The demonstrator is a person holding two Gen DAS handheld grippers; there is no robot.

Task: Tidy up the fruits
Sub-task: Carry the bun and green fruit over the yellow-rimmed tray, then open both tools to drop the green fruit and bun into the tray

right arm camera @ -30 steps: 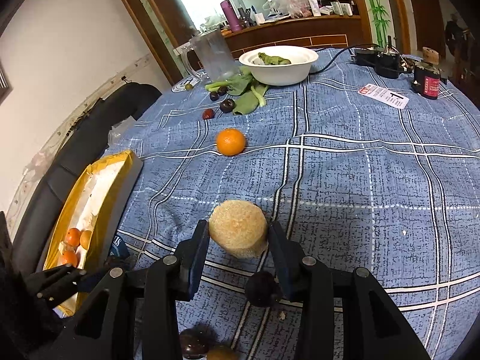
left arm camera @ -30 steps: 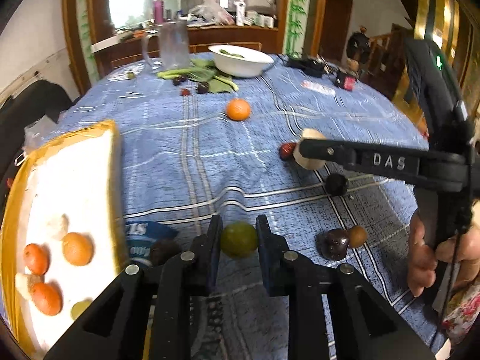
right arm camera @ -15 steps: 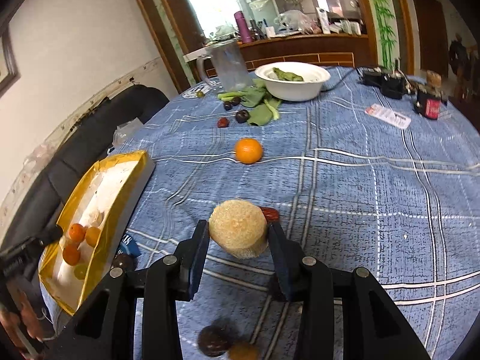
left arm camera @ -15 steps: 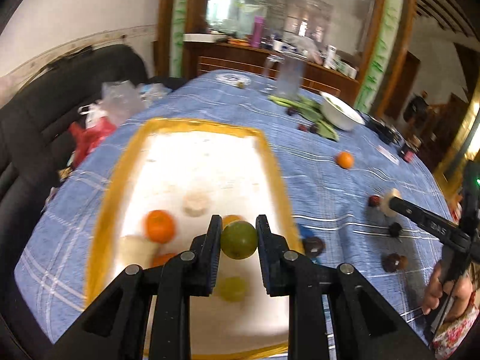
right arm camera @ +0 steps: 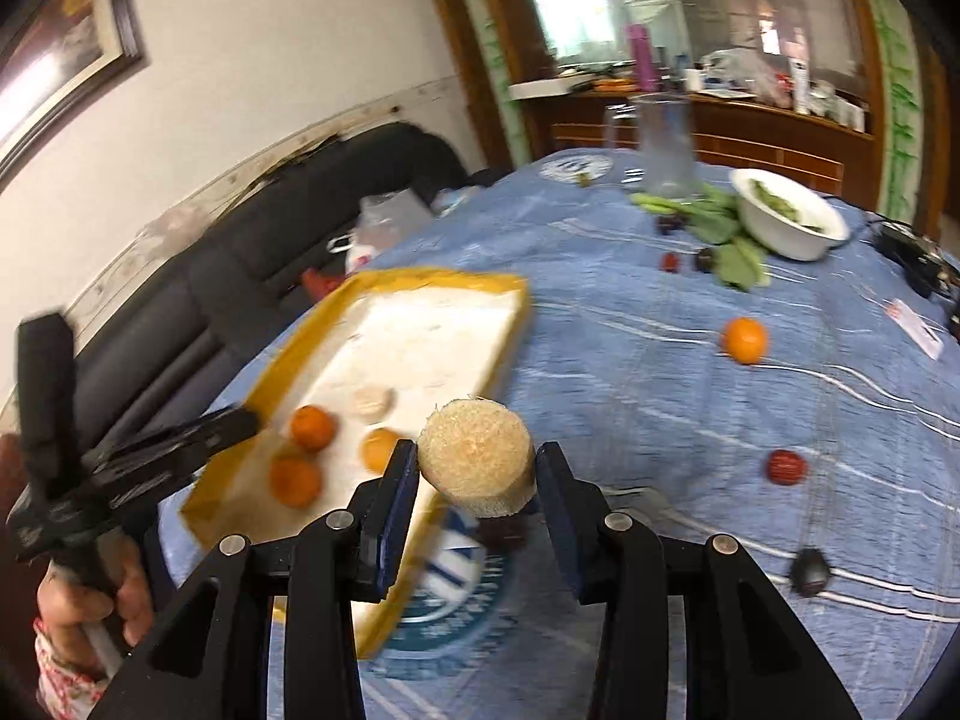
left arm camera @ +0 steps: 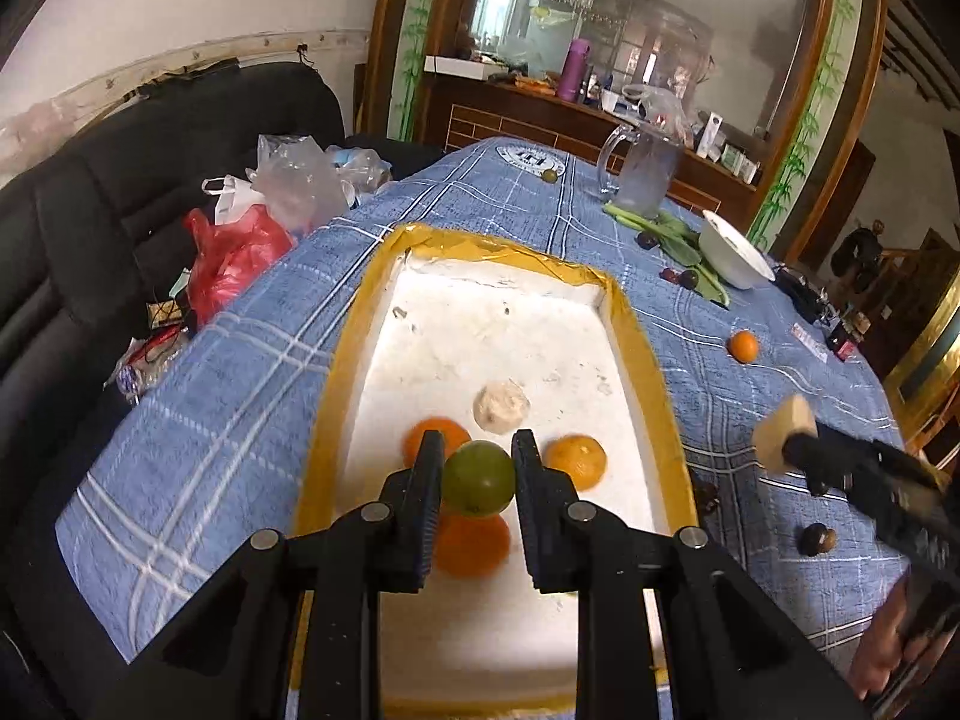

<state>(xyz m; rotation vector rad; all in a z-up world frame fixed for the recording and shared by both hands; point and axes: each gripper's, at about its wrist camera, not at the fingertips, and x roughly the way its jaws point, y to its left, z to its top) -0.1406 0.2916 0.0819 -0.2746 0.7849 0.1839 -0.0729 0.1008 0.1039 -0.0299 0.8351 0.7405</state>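
Note:
My left gripper is shut on a green round fruit and hangs over the near half of the white foam tray with a yellow rim. Below it in the tray lie three oranges and a pale round piece. My right gripper is shut on a pale fibrous round chunk, held above the blue checked cloth just right of the tray's near corner. Loose on the cloth lie an orange, a red fruit and a dark fruit.
A white bowl, leafy greens and a glass jug stand at the far end of the table. Plastic bags lie on a black sofa beyond the table's left edge. A hand grips the left tool.
The left gripper carried the green fruit from the cloth leftward to above the tray. The right gripper lifted the pale chunk and swung it left toward the tray.

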